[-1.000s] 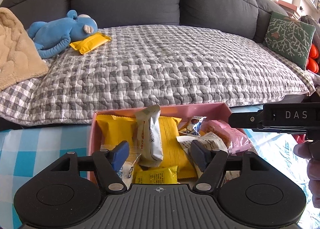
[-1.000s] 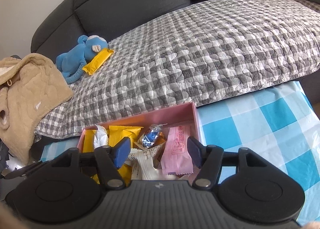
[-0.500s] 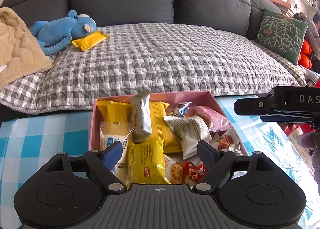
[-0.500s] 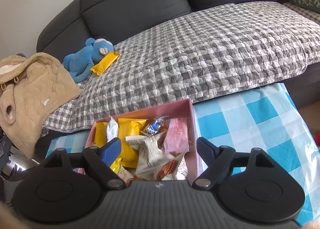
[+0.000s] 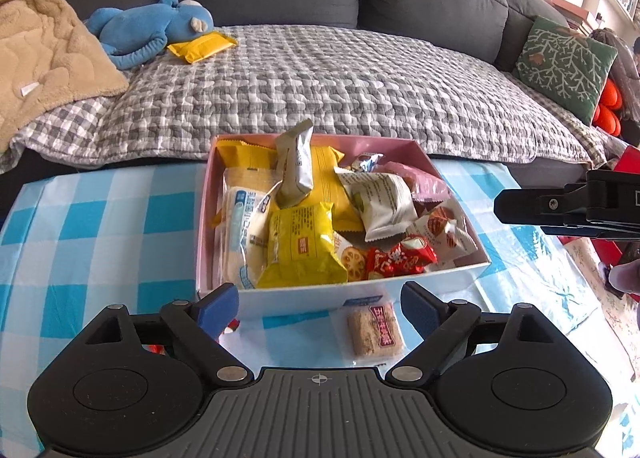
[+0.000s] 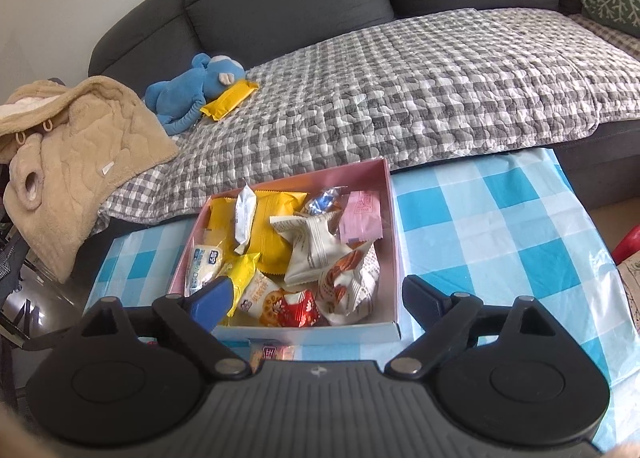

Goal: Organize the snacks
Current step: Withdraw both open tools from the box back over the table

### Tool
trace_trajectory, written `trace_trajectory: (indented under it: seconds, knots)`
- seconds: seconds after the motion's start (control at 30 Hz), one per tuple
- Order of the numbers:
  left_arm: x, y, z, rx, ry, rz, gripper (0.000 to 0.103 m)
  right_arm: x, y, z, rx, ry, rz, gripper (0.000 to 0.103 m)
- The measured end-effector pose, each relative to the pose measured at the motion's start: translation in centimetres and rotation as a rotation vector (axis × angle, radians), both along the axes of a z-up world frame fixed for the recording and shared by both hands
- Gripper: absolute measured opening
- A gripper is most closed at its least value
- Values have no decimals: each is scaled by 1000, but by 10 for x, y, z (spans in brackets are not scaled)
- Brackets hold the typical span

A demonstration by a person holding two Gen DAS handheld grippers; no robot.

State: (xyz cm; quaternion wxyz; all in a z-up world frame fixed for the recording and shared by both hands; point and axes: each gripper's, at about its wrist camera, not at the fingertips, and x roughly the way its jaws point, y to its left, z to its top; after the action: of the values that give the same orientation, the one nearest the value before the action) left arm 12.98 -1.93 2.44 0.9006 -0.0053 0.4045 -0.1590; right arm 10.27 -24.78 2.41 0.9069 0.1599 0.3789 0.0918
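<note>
Left wrist view: your left gripper (image 5: 320, 304) jaws opening, wide, nothing between pads. Pink box (image 5: 424, 156) of snacks just ahead on checked tablecloth (image 5: 100, 226); cereal bar (image 5: 374, 328) lies on cloth just outside box's near wall.

Right wrist view: your right gripper (image 6: 314, 296) jaws opening, wide, gripping nothing. Pink box sits ahead, left-hand fingertip (image 6: 212, 296) overlapping yellow packet (image 6: 240, 270).
</note>
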Motion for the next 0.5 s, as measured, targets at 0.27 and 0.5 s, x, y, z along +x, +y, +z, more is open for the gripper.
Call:
trace_trajectory:
  seconds: [0.27, 0.5]
  knots:
    - [-24, 9, -10, 24, 22, -2, 92, -22, 10, -8, -42, 14, 12, 94]
    - [-42, 12, -18, 57, 23, -13, 96, -38, 17, -22, -36, 33, 31, 95]
